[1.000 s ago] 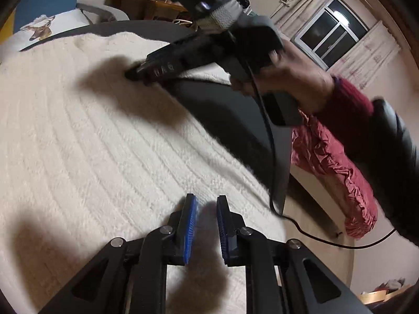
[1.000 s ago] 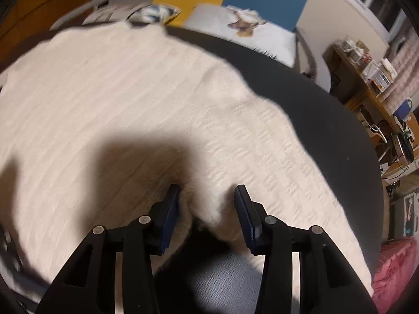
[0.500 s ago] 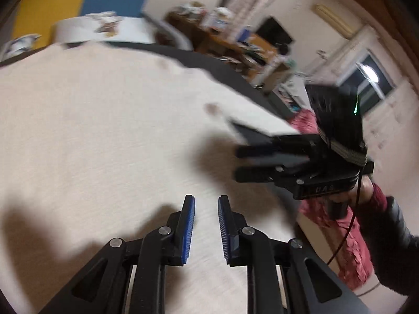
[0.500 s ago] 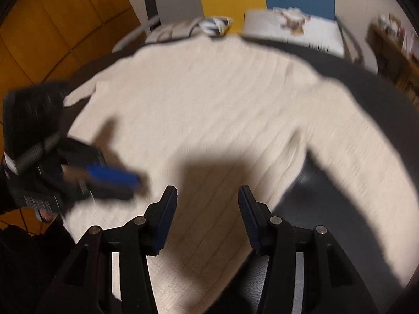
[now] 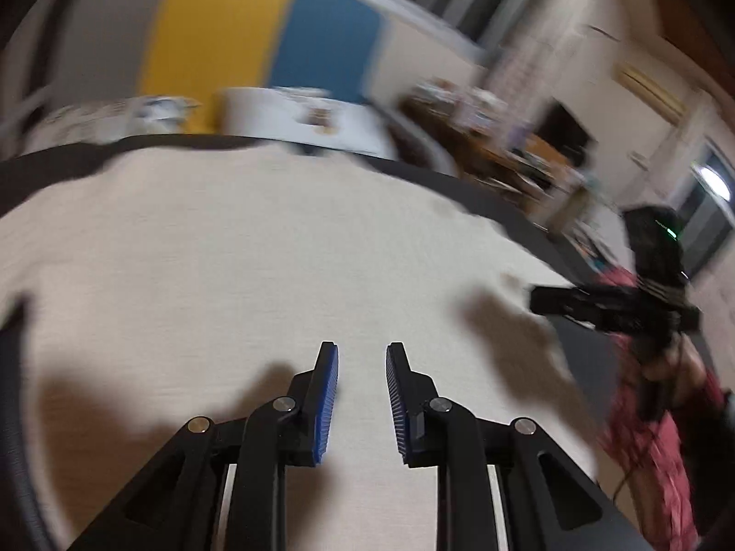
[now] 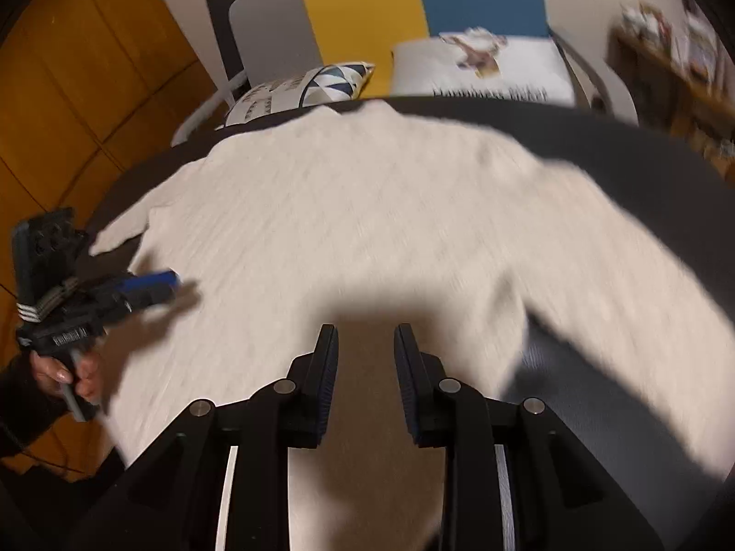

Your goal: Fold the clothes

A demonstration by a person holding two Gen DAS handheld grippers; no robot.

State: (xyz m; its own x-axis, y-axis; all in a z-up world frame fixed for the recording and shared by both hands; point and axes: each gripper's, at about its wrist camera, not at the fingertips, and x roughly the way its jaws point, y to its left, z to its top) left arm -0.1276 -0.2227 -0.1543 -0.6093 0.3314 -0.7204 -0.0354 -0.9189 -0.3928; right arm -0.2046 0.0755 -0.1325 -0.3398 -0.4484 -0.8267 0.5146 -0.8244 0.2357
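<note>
A cream knit sweater lies spread flat on a dark round table, sleeves out to both sides. My left gripper hovers over the sweater's body. Its jaws are opening and nothing is between the blue pads. From the right wrist view it shows at the left, beside the left sleeve. My right gripper hangs above the sweater's near hem with its jaws closing on nothing. The left wrist view shows it at the far right, over the sweater's right edge.
Two patterned pillows sit on seats behind the table. A cluttered wooden desk stands at the back right. Red cloth hangs by the table's right side. Orange wood panelling lines the left.
The right gripper has let the sweater fold go, lifted and drawn back, and its jaws have narrowed. The left gripper has swung across the sweater, its jaws slightly wider.
</note>
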